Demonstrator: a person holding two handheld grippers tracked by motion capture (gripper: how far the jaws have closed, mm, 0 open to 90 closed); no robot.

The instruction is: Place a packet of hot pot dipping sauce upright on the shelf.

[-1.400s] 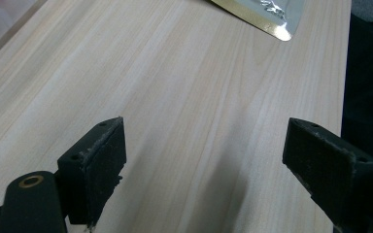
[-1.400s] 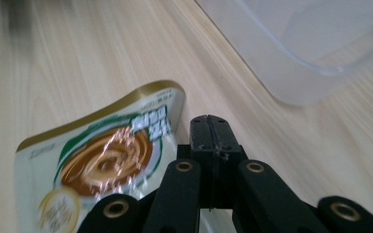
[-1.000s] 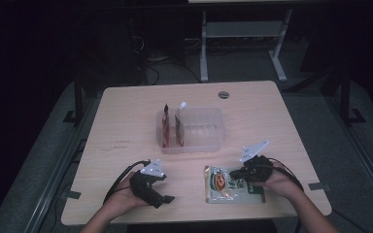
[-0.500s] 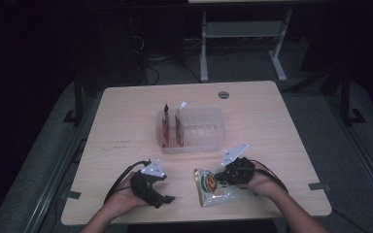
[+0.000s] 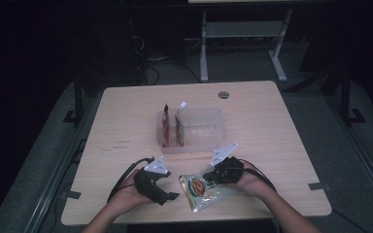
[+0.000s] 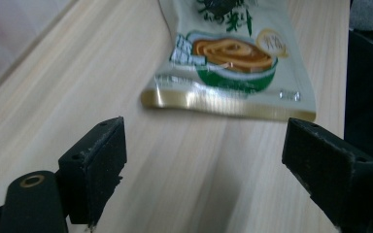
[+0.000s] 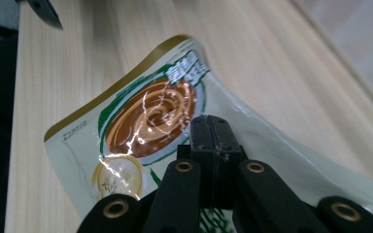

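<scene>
At the near edge of the pale wood-grain table (image 5: 126,121), my right tongs (image 5: 209,177) pinch a glossy foil packet (image 5: 200,188), jaws pressed flat together on it. In the right gripper view the two black jaws meet in one block over the packet (image 7: 141,121), whose crinkled film catches white streaks of light. My right hand lies low on the table with the forearm coming in from the bottom right, the tongs aimed left toward the middle.

My left tongs (image 5: 171,195) rest close beside the packet's left side, jaws spread wide and gripping nothing. My left hand cups them from below, the tongs pointing right. In the left gripper view the packet (image 6: 233,63) lies flat on the boards just ahead of the two blunt, scuffed black pads (image 6: 97,165), its gold-banded end nearest them.

The packet is a soft rectangle, cream with green print, a picture of a bowl of brown swirled food and a gold strip along one short end. Beyond it, toward the middle of the table, stands a clear plastic tub (image 5: 204,128) with two red-brown sachets (image 5: 172,125) upright at its left end.
</scene>
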